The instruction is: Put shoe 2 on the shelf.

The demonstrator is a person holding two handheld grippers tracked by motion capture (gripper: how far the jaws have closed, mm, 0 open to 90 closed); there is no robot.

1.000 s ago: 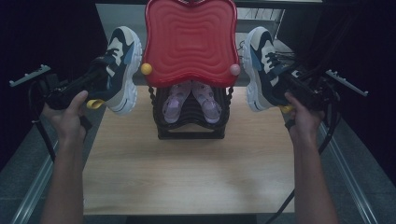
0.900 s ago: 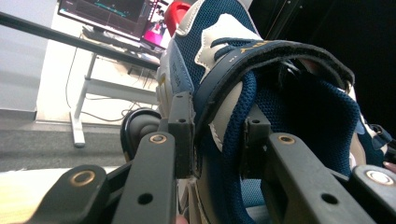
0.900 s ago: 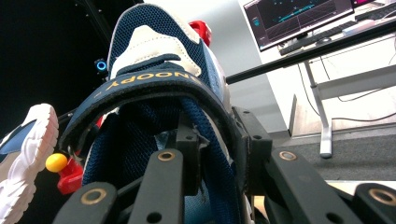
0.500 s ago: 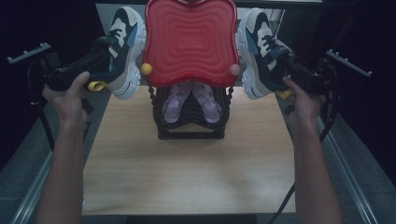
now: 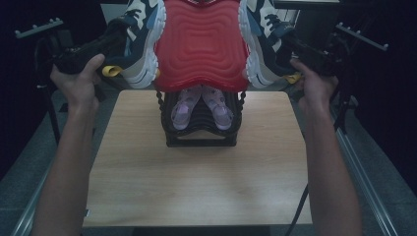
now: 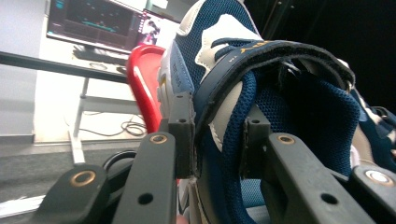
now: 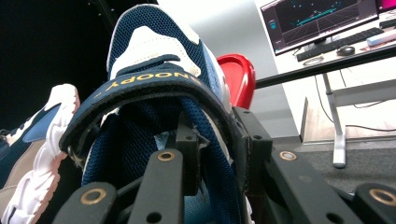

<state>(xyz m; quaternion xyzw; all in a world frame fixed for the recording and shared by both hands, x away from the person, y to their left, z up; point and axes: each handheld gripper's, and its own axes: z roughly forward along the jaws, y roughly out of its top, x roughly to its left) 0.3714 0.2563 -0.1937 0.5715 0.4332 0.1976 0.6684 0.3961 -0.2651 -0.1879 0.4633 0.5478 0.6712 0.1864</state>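
A pale wooden table (image 5: 196, 187) carries a black shoe rack (image 5: 201, 130) at its far middle, with a red wavy top shelf (image 5: 201, 42) over it; a pair of lilac sandals (image 5: 201, 105) sits on the lower tier; the left sneaker (image 5: 142, 39), navy, white and beige, is held in the air just beside the shelf's left edge, and the right sneaker (image 5: 260, 39) hangs likewise beside its right edge; the left gripper (image 6: 215, 144) has its jaws clamped on the left sneaker's padded collar; the right gripper (image 7: 215, 154) grips the right sneaker's collar in the same way, one jaw inside the opening.
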